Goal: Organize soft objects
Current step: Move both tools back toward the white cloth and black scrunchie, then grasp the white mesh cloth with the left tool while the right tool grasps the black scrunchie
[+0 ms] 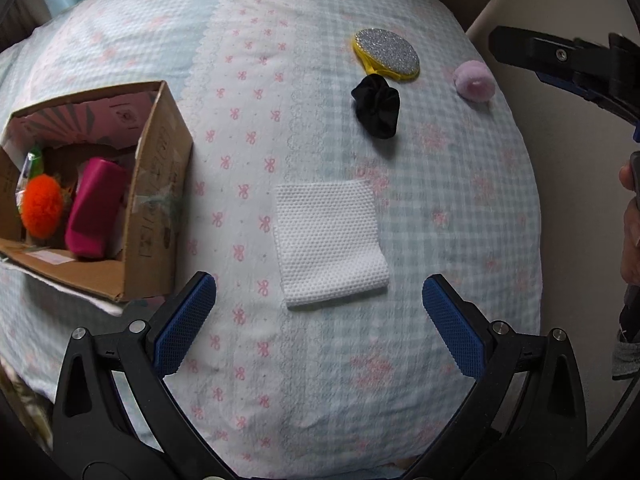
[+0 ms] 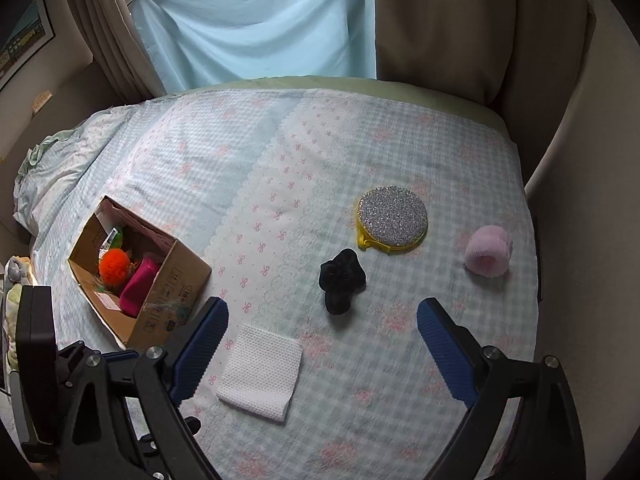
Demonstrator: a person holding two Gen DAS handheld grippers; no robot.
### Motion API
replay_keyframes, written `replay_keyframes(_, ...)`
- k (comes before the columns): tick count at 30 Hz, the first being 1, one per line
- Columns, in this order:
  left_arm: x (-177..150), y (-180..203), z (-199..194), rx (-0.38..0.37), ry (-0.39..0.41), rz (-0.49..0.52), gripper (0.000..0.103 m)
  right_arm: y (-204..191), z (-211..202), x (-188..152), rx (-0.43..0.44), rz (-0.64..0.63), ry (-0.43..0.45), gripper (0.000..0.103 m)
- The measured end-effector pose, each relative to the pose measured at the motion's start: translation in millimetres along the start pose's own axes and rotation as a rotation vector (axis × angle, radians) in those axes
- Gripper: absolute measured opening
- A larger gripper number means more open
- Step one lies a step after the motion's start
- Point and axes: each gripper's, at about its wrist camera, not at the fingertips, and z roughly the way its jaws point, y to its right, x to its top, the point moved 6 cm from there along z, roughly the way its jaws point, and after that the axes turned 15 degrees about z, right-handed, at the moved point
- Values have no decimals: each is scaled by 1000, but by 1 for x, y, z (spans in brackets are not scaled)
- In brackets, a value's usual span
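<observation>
A folded white cloth [image 1: 332, 242] lies on the bed just ahead of my open, empty left gripper [image 1: 318, 320]; it also shows in the right wrist view [image 2: 260, 372]. A black scrunchie [image 1: 376, 106] [image 2: 341, 280], a glittery silver round pad with yellow rim [image 1: 387, 54] [image 2: 393, 216] and a pink fluffy puff [image 1: 474, 81] [image 2: 489, 251] lie farther out. A cardboard box [image 1: 158, 200] [image 2: 176, 292] at the left holds an orange pompom [image 1: 42, 211] [image 2: 114, 267] and a magenta pouch [image 1: 96, 208] [image 2: 138, 286]. My right gripper [image 2: 322, 344] is open and empty above the bed.
The bed has a blue-and-pink patterned cover [image 1: 248, 128] [image 2: 240, 160]. Its right edge [image 2: 528, 208] meets a beige wall. Curtains and a light blue sheet [image 2: 256, 20] hang behind. The right gripper's body [image 1: 568, 64] shows at the left wrist view's right edge.
</observation>
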Motion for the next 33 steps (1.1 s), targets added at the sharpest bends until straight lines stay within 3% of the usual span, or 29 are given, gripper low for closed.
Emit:
replay_keyframes(10,-24,25,106,77,-28,71,103,36,119,-9,49,-66,-82,94)
replay_keyframes(18,-11,26,121,108,27,105,103,37,177,-14,49,-161,-109,94)
replay_keyframes(21,-2,24,123,117,38,107,98,38,190,-11,51,-163,-112,92)
replay_keyframes(22,1,24,123,119,42,113,94,38,193,-10,52,-162,-111,89)
replay_keyframes(24,7,25,122,116,48,126,86,37,199,-9,55,-164,-112,70)
replay_keyframes(27,14,24,121,107,53,137,67,36,204,-8,51,-180,-122,53)
replay_keyframes(30,21,21,118,97,49,132,41,34,204,-7,35,-206,-108,30)
replay_keyframes(31,24,19,118,91,46,128,30,34,204,-7,39,-208,-111,30)
replay_keyframes(33,28,14,117,81,36,116,22,34,204,-7,41,-204,-113,28)
